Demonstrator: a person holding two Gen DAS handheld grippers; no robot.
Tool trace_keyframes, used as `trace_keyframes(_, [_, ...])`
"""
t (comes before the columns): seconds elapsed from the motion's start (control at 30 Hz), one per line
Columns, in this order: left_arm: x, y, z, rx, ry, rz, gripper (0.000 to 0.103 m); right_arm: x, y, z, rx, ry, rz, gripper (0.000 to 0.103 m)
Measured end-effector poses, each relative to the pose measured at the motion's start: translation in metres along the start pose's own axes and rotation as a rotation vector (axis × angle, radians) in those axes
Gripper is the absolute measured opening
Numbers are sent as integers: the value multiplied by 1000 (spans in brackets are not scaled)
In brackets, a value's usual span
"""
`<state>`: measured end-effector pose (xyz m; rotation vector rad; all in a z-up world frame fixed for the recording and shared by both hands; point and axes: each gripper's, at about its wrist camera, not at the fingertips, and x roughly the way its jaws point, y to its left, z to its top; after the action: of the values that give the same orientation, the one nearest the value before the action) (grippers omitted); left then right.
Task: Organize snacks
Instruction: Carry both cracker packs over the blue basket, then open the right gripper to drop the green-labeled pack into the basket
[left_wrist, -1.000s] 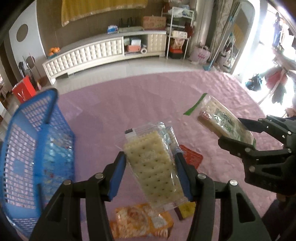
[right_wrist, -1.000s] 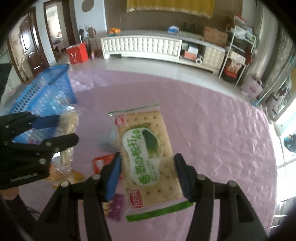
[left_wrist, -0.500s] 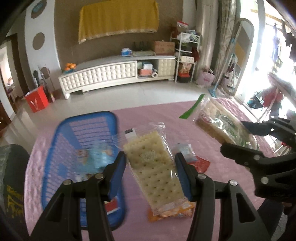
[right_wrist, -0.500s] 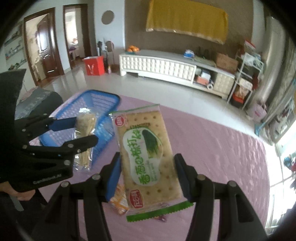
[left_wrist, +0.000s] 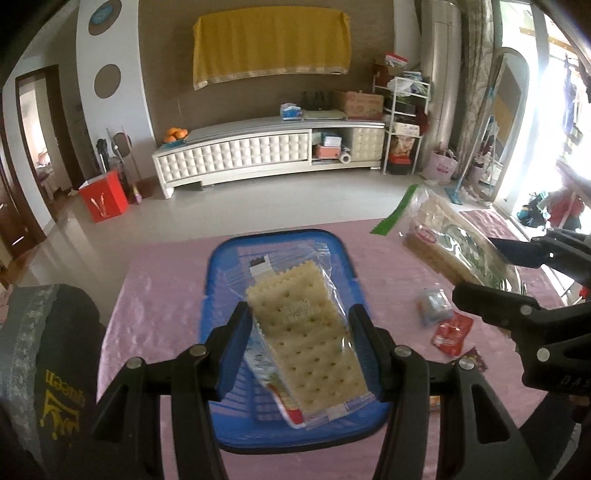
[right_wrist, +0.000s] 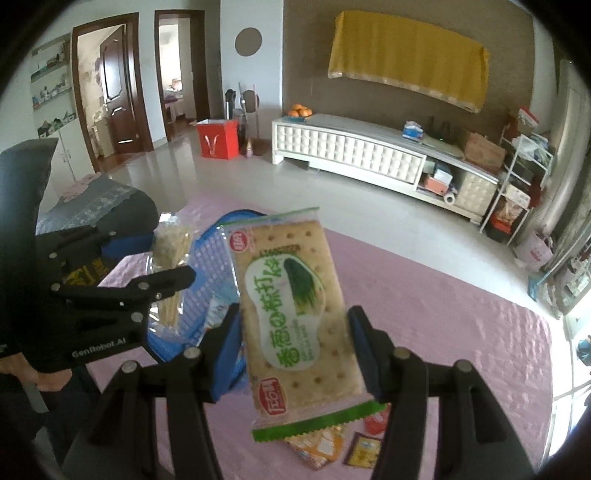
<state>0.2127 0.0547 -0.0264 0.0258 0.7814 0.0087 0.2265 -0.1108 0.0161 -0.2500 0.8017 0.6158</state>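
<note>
Clear-wrapped cracker pack (left_wrist: 308, 334) is clamped by left gripper (left_wrist: 301, 338) at frame centre, above blue basket (left_wrist: 221, 258); green-label cracker pack (right_wrist: 295, 317) is clamped by right gripper (right_wrist: 295, 350) (both packs airborne).

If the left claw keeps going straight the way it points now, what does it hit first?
Probably the blue plastic basket: the left claw, shut on the clear-wrapped cracker pack, points down into it. Depth is unclear.

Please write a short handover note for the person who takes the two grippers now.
Left gripper: shut on plain cracker pack, held over blue basket.
Right gripper: shut on green-label cracker pack, beside the basket, above the pink table.
Done: some snacks lie in the basket.
Left: drop both packs in, then collect the small packets on the table.
</note>
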Motion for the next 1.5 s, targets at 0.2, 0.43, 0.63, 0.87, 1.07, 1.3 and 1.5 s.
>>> trace_keyframes(0.2, [7, 29, 3, -11, 5, 16, 52, 19, 23, 13, -35, 20, 10, 61])
trace_keyframes(0.43, [19, 52, -2, -29, -5, -10, 52, 58, 44, 28, -84, 77, 32, 61])
trace_keyframes(0.63, [32, 69, -6, -50, 27, -17, 52, 85, 53, 34, -119, 111, 40, 61])
trace_keyframes(0.87, [56, 74, -3, -56, 49, -46, 52, 126, 52, 36, -152, 179, 1, 61])
trace_keyframes(1.07, [70, 75, -1, -52, 65, -44, 52, 149, 47, 41, -179, 196, -55, 61])
trace_keyframes(1.3, [78, 71, 0, -46, 81, -29, 52, 174, 55, 33, -275, 260, -166, 86])
trace_keyframes(1.5, [81, 72, -2, -55, 100, -23, 52, 158, 32, 30, -128, 216, -128, 98])
